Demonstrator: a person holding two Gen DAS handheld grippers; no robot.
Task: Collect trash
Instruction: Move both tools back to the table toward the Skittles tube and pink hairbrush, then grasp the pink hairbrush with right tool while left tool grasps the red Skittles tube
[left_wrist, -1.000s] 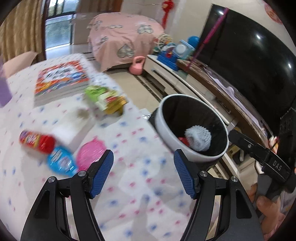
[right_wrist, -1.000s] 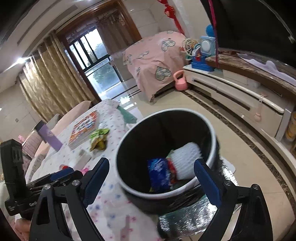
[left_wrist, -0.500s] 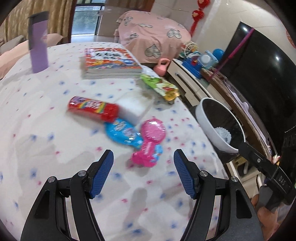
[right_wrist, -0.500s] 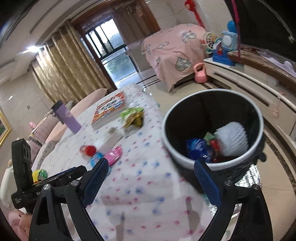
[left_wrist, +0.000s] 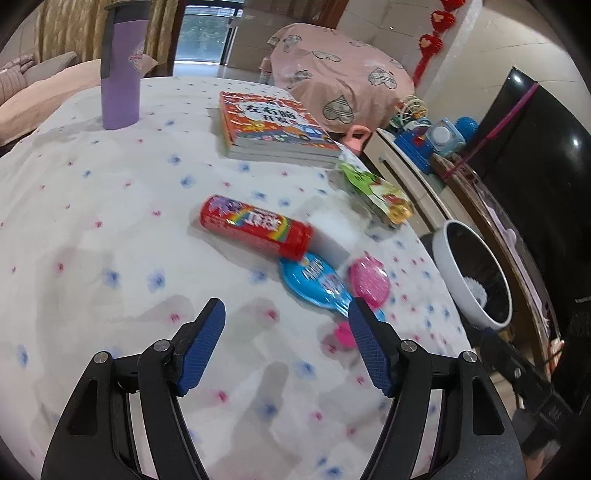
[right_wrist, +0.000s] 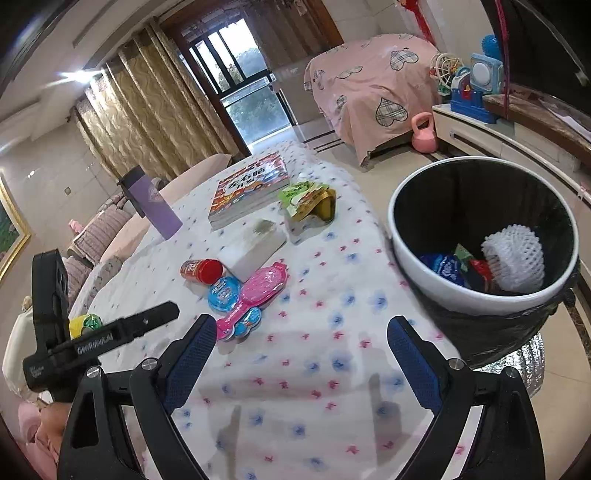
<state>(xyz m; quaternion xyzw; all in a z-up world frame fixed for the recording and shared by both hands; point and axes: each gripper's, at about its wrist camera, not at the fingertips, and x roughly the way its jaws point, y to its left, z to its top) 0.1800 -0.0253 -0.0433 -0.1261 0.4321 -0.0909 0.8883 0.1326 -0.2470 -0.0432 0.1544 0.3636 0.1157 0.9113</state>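
Observation:
My left gripper (left_wrist: 286, 345) is open and empty above the dotted tablecloth (left_wrist: 110, 229), just short of a red candy tube (left_wrist: 256, 230), a blue packet (left_wrist: 314, 286) and a pink packet (left_wrist: 369, 282). A green-yellow snack bag (left_wrist: 376, 195) lies farther right. The white bin (left_wrist: 474, 275) stands off the table's right edge. My right gripper (right_wrist: 301, 363) is open and empty over the near table edge. In its view the pink packet (right_wrist: 258, 291), blue packet (right_wrist: 223, 293), red tube (right_wrist: 201, 271) and snack bag (right_wrist: 308, 201) lie ahead, and the bin (right_wrist: 443, 286) holds wrappers and white foam netting (right_wrist: 513, 258).
A thick book (left_wrist: 273, 129), a purple tumbler (left_wrist: 122, 66) and a white box (right_wrist: 253, 245) sit on the table. A TV cabinet (right_wrist: 517, 144) with toys, a pink kettlebell (right_wrist: 424, 134) and a covered pink sofa (right_wrist: 369, 88) stand beyond. A yellow-green item (right_wrist: 85, 325) lies at the far left.
Both grippers swung left, away from the bin and toward the table. The left one now faces the wrappers; the bin slid to the right in both views.

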